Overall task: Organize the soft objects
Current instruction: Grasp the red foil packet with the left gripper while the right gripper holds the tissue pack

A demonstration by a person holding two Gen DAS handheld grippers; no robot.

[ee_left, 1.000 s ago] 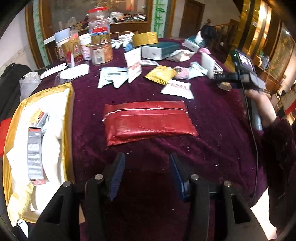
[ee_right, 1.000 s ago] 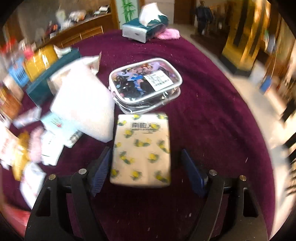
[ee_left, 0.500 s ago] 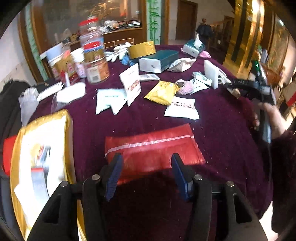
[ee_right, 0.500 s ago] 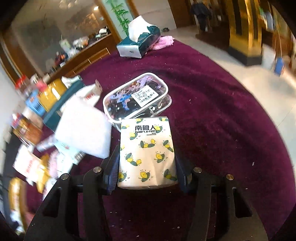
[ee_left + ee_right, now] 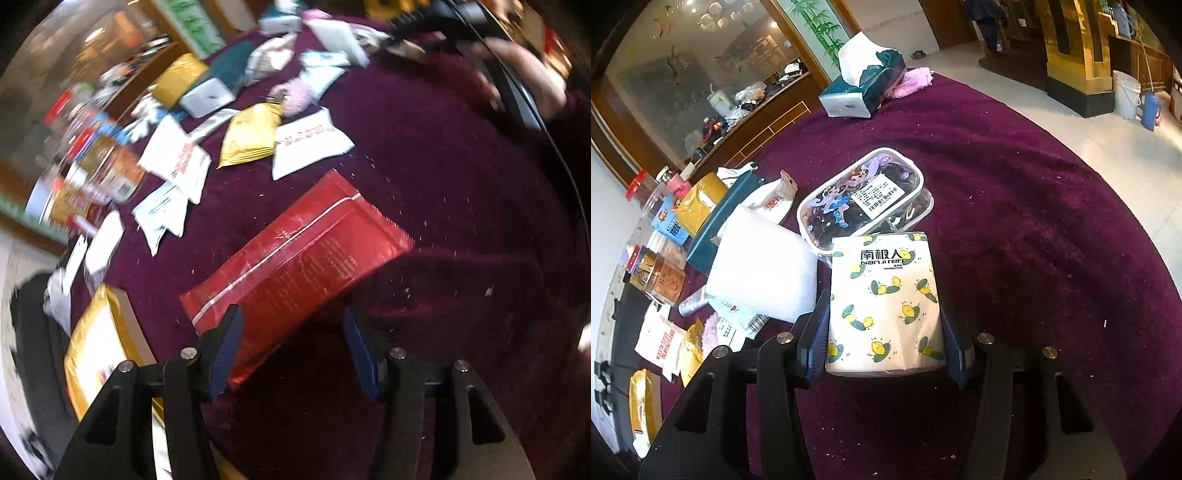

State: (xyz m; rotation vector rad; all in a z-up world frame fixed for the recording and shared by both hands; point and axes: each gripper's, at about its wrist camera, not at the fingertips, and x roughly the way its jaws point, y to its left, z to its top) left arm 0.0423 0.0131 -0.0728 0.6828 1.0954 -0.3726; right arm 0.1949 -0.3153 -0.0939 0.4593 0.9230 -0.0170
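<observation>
The right hand-held gripper (image 5: pixel 884 328) pinches the lemon-print tissue pack (image 5: pixel 882 302) on the table (image 5: pixel 1015 229), ready for lifting. The left hand-held gripper (image 5: pixel 290 350) stands spread over the red pouch (image 5: pixel 295 258), one corner between its jaws, unpressed.

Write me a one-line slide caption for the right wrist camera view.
Right hand-held gripper clamps a lemon-print tissue pack on the purple tablecloth, a clear cartoon pouch just beyond.

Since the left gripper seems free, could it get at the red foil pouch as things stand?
Probably yes: the left gripper is open, the red foil pouch lies bare on the cloth, one corner already between its fingers.
</observation>
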